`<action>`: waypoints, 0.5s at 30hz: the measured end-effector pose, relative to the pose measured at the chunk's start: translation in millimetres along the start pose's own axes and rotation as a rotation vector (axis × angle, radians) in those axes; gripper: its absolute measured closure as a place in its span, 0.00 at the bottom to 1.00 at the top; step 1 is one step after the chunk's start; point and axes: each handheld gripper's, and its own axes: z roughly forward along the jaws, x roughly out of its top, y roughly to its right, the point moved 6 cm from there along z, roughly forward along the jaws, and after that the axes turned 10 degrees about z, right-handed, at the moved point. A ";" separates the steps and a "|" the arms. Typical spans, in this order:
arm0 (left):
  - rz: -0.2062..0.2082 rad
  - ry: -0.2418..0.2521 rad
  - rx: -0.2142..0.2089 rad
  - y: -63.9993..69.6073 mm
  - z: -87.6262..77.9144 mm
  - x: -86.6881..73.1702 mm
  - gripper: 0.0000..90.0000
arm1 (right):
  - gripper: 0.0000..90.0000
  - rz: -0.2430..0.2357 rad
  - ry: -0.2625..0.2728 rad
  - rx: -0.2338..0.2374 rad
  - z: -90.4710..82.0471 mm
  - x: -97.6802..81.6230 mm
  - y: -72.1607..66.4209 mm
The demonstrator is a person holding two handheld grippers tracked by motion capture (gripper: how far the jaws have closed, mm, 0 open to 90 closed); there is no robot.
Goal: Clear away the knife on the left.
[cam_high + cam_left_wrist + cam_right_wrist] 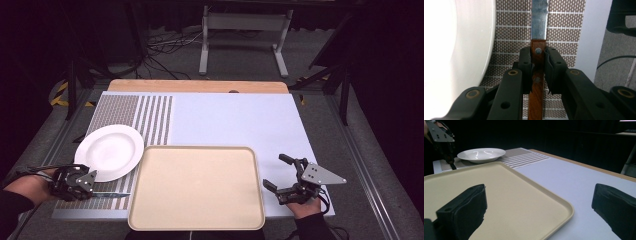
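Note:
A knife with a brown wooden handle and steel blade (539, 20) lies on the brown woven placemat (564, 30), just right of a white plate (454, 50). My left gripper (538, 62) is shut on the handle, with a pad pressed on each side near the front rivet. From above, the left gripper (95, 192) sits at the table's near left, and the knife (114, 194) points right toward the beige tray (195, 187). My right gripper (274, 171) stands open beside the tray's right edge, nothing between its jaws.
The white plate (110, 151) rests on the striped placemat (150, 117) left of the tray. A pale blue table cover (235, 120) stretches behind and to the right. From the right gripper view, the tray rim (564, 205) lies between the jaws, with the plate (481, 153) farther off.

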 end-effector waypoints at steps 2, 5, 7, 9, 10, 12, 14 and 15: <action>-0.005 0.005 -0.009 -0.3 -0.1 -1.0 0.86 | 0.01 -0.002 0.001 -0.003 -0.6 0.3 0.4; 0.004 0.019 -0.021 -1.6 0.1 -2.2 0.86 | 0.01 0.002 0.004 0.001 -0.6 0.3 0.3; -0.003 0.019 -0.015 -1.0 0.2 -1.6 0.86 | 0.01 0.002 0.002 0.004 -0.4 0.1 0.0; 0.001 0.008 -0.009 -1.0 -0.2 -1.2 0.86 | 0.01 0.002 -0.003 0.001 0.0 -0.3 0.2; -0.004 0.009 -0.001 -0.2 0.0 -0.1 0.86 | 0.01 0.002 -0.003 0.001 0.0 -0.3 0.2; -0.019 0.002 -0.005 0.2 -0.2 -0.4 0.86 | 0.01 0.005 -0.005 -0.004 0.4 -0.9 1.3; -0.017 -0.007 -0.003 -0.7 -0.6 0.1 0.86 | 0.01 0.004 -0.007 -0.006 0.7 -1.0 1.6; -0.017 -0.012 0.001 -1.2 -1.2 -0.5 0.86 | 0.01 0.005 -0.007 -0.005 0.7 -1.1 1.2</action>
